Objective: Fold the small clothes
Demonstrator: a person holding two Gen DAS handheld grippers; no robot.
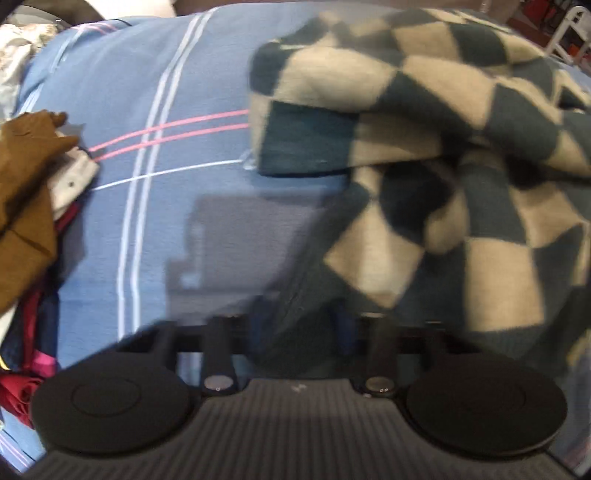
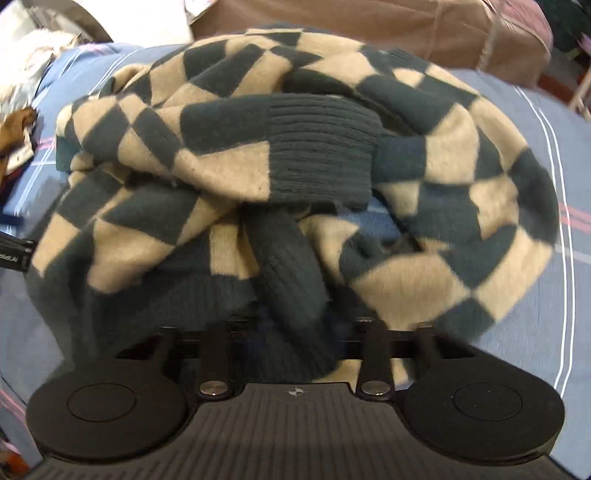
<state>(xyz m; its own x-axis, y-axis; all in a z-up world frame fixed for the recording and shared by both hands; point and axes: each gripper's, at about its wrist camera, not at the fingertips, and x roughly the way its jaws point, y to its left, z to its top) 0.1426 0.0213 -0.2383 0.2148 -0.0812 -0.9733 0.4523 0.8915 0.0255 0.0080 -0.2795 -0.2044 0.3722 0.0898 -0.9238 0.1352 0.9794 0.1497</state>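
Left wrist view: left gripper (image 1: 295, 325) sat nearest the lens, its fingers mostly hidden by blurred dark knit; the fingers appeared closed on an edge of the sweater (image 1: 424, 155), which ran from between them up and to the right. Motion blur was heavy here, so the exact grip point could not be read.

Right wrist view: right gripper (image 2: 295, 332) had a thick ribbed dark-green roll of the sweater (image 2: 295, 155) passing straight down between its fingers; they held it pinched. This view was sharper and showed the knit grain.

Sweater: soft, fuzzy knit in a dark green and cream checkerboard, with ribbed plain-green bands. A ribbed cuff lay across the middle of the heap in the right view. The garment was bunched and crumpled, not flat, resting on the bed sheet (image 1: 177, 110).

Only the left view showed the open sheet beside the sweater: smooth blue cotton with white double stripes and pink cross-lines, and the gripper's shadow on it. It also showed a pile of other clothes (image 1: 26, 206) at the left edge: a brown garment on top, white, red and pink pieces under it, well apart from the sweater.

Only the right view showed the far side: a brown cushioned shape (image 2: 388, 33) beyond the bed, and the sheet (image 2: 554, 147) on the sweater's right.
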